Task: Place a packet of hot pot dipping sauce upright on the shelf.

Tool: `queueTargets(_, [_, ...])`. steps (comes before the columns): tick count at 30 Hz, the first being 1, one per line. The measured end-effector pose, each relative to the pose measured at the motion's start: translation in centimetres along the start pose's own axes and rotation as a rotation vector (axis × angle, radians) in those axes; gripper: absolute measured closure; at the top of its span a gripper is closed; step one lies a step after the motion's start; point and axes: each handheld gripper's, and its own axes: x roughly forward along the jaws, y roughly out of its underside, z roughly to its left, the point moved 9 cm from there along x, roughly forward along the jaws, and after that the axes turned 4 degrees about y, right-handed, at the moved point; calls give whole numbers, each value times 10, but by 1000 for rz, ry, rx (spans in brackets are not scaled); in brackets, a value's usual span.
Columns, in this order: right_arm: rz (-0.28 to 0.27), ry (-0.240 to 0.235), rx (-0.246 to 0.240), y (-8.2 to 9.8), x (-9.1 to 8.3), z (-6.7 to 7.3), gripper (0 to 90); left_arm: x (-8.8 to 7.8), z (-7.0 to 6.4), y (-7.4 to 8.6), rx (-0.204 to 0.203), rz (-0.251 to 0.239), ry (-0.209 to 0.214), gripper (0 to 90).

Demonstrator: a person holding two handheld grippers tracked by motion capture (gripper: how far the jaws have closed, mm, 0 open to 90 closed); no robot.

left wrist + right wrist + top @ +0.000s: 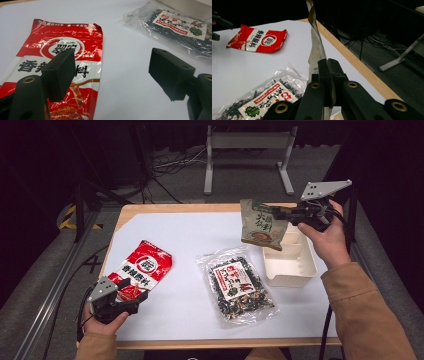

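I had the green packet (262,224) clamped in the right gripper (285,213) above the white box (291,265) by the counter's right edge; red packet (142,269) and seaweed bag (237,285) remained, left gripper (134,298) open, empty.

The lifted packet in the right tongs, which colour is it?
Beige-green packet, best in the high view.

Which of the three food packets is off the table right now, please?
The green-and-beige packet, pinched in the right gripper above the white tray; the other two lie flat.
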Motion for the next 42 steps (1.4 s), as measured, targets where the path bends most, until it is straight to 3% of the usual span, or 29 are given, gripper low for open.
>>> queueTargets(9, [-35,30,2,7,-6,-22,891,1,-1,-1,5,3,2,224])
queueTargets(15, [-28,63,-18,12,-7,-40,890,2,-1,-1,1,3,3,224])
queueTargets(22, [-41,87,1,17,-7,-63,888,2,0,0,7,2,-1,224])
queueTargets(35, [-22,131,-42,28,-6,-97,889,-5,-7,10,9,13,-22,224])
queueTargets(42, [5,132,-46,35,2,-106,889,-10,-6,15,-1,18,-40,224])
